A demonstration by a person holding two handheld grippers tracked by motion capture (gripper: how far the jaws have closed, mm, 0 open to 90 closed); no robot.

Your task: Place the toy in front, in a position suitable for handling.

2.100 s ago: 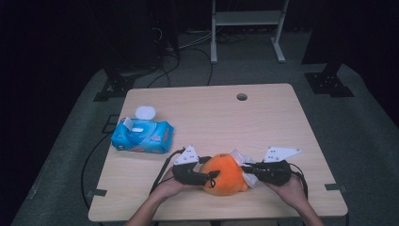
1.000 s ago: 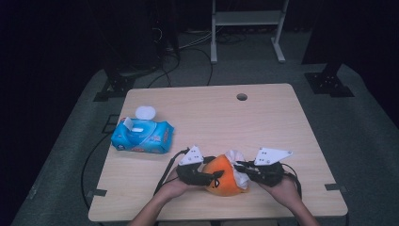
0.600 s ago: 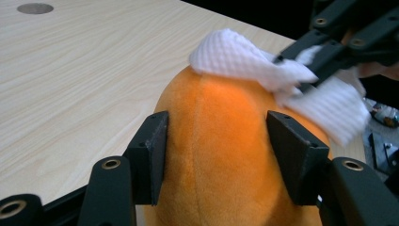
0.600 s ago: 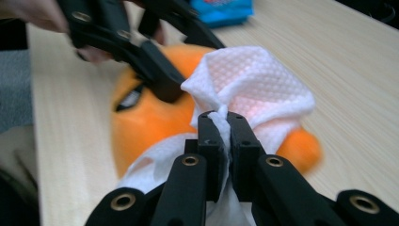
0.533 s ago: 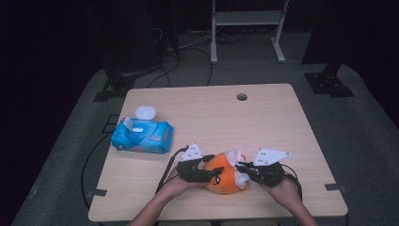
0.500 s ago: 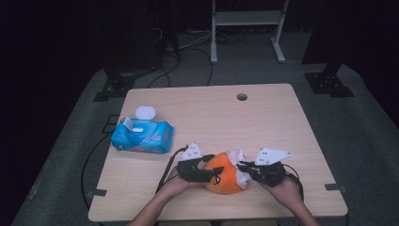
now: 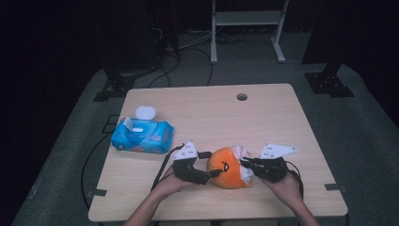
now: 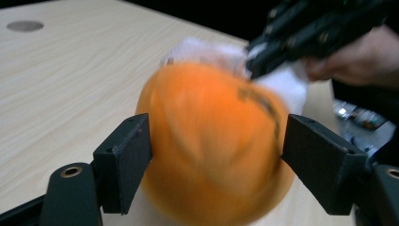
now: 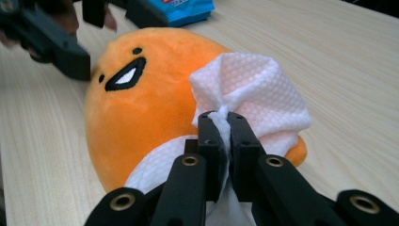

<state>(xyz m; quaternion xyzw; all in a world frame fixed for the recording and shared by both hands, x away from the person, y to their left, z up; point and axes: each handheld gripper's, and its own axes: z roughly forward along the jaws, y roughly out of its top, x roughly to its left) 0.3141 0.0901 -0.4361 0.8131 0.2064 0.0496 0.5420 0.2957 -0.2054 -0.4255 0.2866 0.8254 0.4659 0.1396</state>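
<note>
An orange plush toy (image 7: pixel 228 167) with a black mouth lies near the table's front edge. My left gripper (image 7: pixel 211 165) reaches it from the left. In the left gripper view the blurred plush (image 8: pixel 211 150) sits between the two pads (image 8: pixel 127 165). The jaws have just been opening and stand wide beside it, not squeezing. My right gripper (image 9: pixel 220 125) is shut on a bunched white wipe (image 9: pixel 254 94), which rests against the plush (image 9: pixel 141 108) on its right side. In the high view the right gripper (image 7: pixel 245 165) meets the wipe (image 7: pixel 242 154) at the toy's right.
A blue pack of wet wipes (image 7: pixel 142 135) lies at the left of the wooden table (image 7: pixel 235 117), with a round white lid (image 7: pixel 145 112) just behind it. A cable hole (image 7: pixel 242 96) is near the far edge. Cables trail from both grippers.
My left gripper's jaws have spread wider around the plush. The right gripper still holds the wipe against the toy, and both hands have hardly shifted.
</note>
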